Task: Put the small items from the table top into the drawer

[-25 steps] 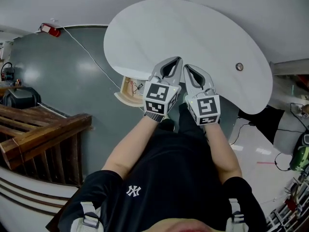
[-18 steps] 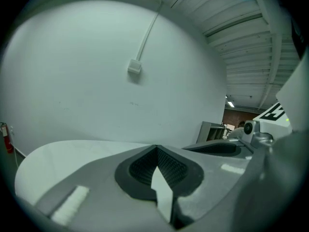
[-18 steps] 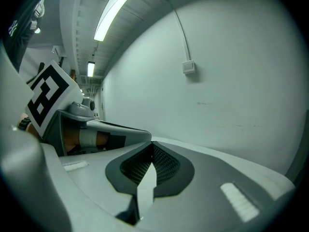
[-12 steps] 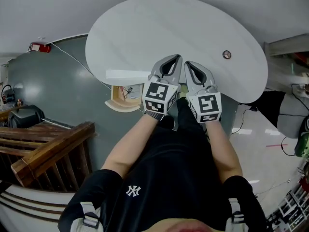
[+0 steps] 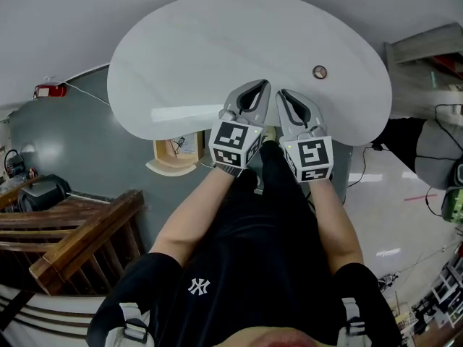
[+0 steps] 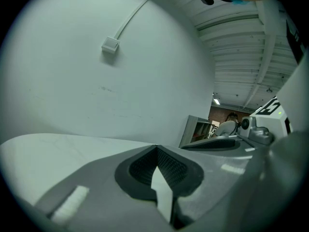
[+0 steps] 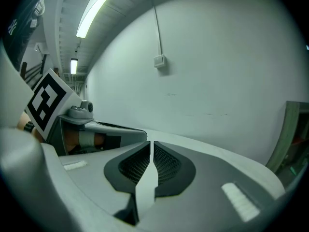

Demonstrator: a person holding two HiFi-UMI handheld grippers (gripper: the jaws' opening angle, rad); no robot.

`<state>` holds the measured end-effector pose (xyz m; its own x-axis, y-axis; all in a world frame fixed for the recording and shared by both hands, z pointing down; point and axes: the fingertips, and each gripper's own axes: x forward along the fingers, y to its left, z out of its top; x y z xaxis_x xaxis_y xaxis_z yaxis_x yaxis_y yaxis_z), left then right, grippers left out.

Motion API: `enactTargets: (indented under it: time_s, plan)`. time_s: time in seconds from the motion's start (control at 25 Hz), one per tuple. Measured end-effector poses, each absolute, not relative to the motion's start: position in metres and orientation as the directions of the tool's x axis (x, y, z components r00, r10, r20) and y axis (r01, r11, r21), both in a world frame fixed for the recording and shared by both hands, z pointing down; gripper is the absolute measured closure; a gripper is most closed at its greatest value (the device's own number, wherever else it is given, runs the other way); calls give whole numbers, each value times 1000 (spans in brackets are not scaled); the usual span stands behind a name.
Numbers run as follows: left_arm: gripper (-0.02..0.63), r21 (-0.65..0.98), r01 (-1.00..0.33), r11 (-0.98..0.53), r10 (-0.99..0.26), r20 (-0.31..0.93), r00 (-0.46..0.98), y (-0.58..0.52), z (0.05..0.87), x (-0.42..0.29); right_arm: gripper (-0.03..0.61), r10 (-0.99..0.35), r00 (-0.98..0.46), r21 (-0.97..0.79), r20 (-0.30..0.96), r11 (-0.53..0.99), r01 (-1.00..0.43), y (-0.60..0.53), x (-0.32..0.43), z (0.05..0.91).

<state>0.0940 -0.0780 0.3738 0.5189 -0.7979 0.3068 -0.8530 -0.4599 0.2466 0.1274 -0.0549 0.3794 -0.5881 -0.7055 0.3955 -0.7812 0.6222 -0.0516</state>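
since a second ago the white table (image 5: 217, 56) has slid left in the head view, with our grippers side by side at its near edge. left gripper (image 5: 260, 87) is clenched and empty. right gripper (image 5: 281, 94) has just been opening its jaws a crack, with nothing between them. small round item (image 5: 319, 71) lies beyond it, and the drawer (image 5: 172, 155) stands open at lower left. we judge this the approach — next we reach for that item.

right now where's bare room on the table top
The white table top is bare across its left lobe, middle and far edge. A small round item sits toward the right end. The left gripper and right gripper, its empty jaws just opening slightly, crowd the near edge's middle.
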Motion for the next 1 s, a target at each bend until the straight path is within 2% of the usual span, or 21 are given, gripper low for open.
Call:
enactTargets:
  time_s: [0.48,1.0]
  plan:
    - [614,252,-809,-531,-732,344,588,-108,408,159,518,-740,-514,-79,435,537,-840,-86,195,411]
    - [614,246,-795,-555,-684,409,604,-137,463,188,453,-719,-444,-88,534,475,-875,-118,237,474]
